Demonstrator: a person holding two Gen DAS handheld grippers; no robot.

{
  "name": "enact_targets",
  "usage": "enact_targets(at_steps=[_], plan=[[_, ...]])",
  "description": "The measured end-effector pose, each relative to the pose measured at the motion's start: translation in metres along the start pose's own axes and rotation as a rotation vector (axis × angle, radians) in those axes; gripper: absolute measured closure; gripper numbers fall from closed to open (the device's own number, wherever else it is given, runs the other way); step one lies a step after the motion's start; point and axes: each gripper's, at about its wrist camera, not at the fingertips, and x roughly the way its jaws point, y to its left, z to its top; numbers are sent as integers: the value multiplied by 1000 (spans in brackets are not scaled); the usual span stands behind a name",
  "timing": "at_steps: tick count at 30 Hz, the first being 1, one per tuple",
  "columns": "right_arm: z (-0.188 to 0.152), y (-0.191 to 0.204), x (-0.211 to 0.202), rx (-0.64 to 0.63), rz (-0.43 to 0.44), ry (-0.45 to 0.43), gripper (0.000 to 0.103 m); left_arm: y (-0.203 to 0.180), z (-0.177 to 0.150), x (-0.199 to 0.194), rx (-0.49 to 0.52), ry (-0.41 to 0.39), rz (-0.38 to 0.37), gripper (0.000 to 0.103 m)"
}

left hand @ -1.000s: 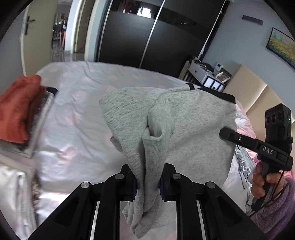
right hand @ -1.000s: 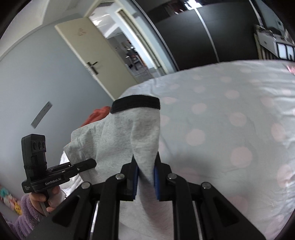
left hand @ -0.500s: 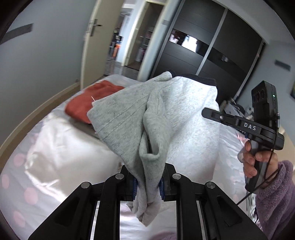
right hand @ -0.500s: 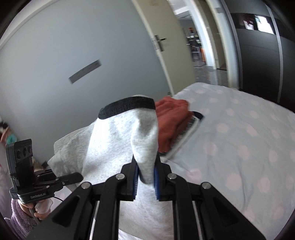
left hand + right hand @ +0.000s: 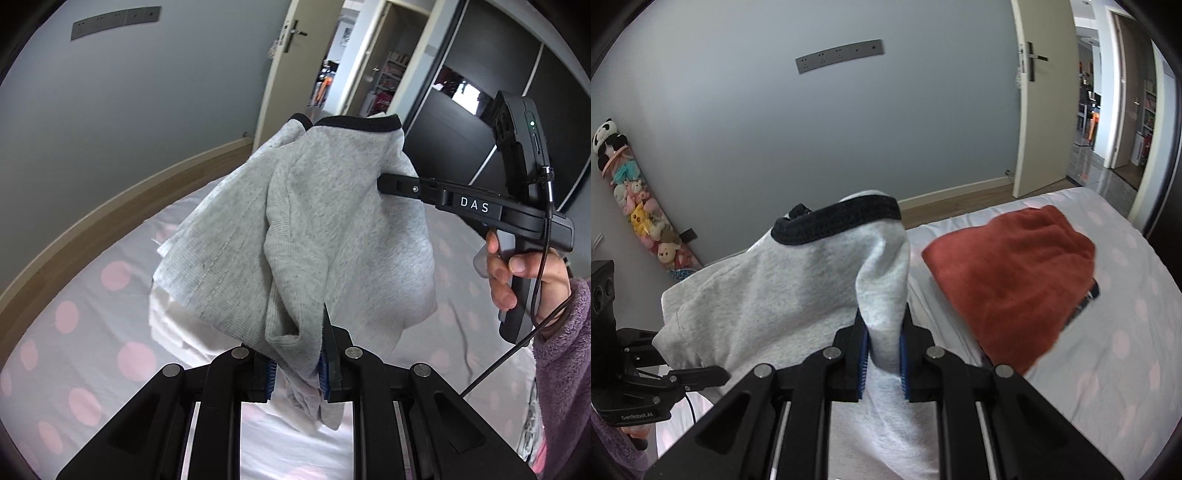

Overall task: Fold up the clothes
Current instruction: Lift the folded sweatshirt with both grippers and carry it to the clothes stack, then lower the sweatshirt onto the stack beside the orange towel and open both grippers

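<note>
Right wrist view: garment (image 5: 768, 306) at centre and lower left, hanging above the bed (image 5: 1126, 369); folded stack (image 5: 1015, 280) on the bed at right; door (image 5: 1045, 96) at upper right; hanging toys (image 5: 639, 206) at left edge, against the wall (image 5: 812, 140).

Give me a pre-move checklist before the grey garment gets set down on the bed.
1. Left tongs clamped on the grey garment: ok, cloth bunched between the blue pads.
2. Right tongs clamped on the same garment: ok, a fold sits between the pads.
3. Garment lifted off the bed: cannot tell, the lower part hangs out of view behind the tongs.
4. Garment folded neatly: not ok, it is bunched and draped, black collar uppermost.
5. Orange folded pile apart from the garment: ok, it lies on the bed to the right.
6. Cable from the right handle free of the cloth: ok.
</note>
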Motion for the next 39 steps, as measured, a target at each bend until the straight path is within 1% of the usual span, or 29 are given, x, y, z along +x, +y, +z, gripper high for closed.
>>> enact_targets(at_steps=[3, 6, 8, 10, 12, 15, 17, 18, 19, 21, 23, 24, 26, 28, 30, 35, 39], plan=[[2, 4, 28, -19, 24, 3, 90, 17, 2, 21, -16, 24, 50, 85], [-6, 6, 53, -35, 26, 12, 89, 36, 3, 46, -48, 55, 67, 85], [-12, 3, 68, -24, 27, 22, 86, 45, 4, 62, -63, 66, 67, 85], [-18, -6, 80, 7, 9, 20, 81, 55, 5, 75, -85, 79, 64, 85], [-22, -14, 83, 47, 0, 9, 80, 63, 3, 84, -97, 88, 70, 85], [-26, -26, 75, 105, -6, -24, 80, 75, -1, 93, -102, 100, 88, 85], [-31, -31, 65, 113, -10, -38, 80, 76, 0, 102, -112, 114, 78, 81], [-34, -33, 61, 111, -15, -38, 80, 68, -1, 101, -123, 113, 67, 79], [-33, -33, 57, 107, -18, -38, 80, 70, 1, 101, -136, 110, 55, 75], [-38, -39, 54, 102, -29, -18, 80, 75, -1, 88, -161, 92, 51, 71], [-46, -39, 51, 97, -25, -2, 81, 88, -10, 64, -179, 64, 62, 71], [-49, -38, 50, 95, -21, 6, 81, 95, -9, 61, -183, 43, 91, 70], [-56, -34, 47, 90, -14, 23, 81, 99, -9, 44, -178, -8, 159, 70], [-60, -31, 52, 77, -5, 41, 82, 101, -10, 34, -170, -35, 178, 70], [-63, -22, 54, 54, -17, 54, 82, 96, -11, 32, -145, -40, 142, 70], [-78, -14, 67, 69, -36, 95, 82, 69, -13, 48, -26, -58, 125, 70], [-82, -29, 81, 117, -33, 108, 82, 64, -10, 79, -7, -15, 124, 71]])
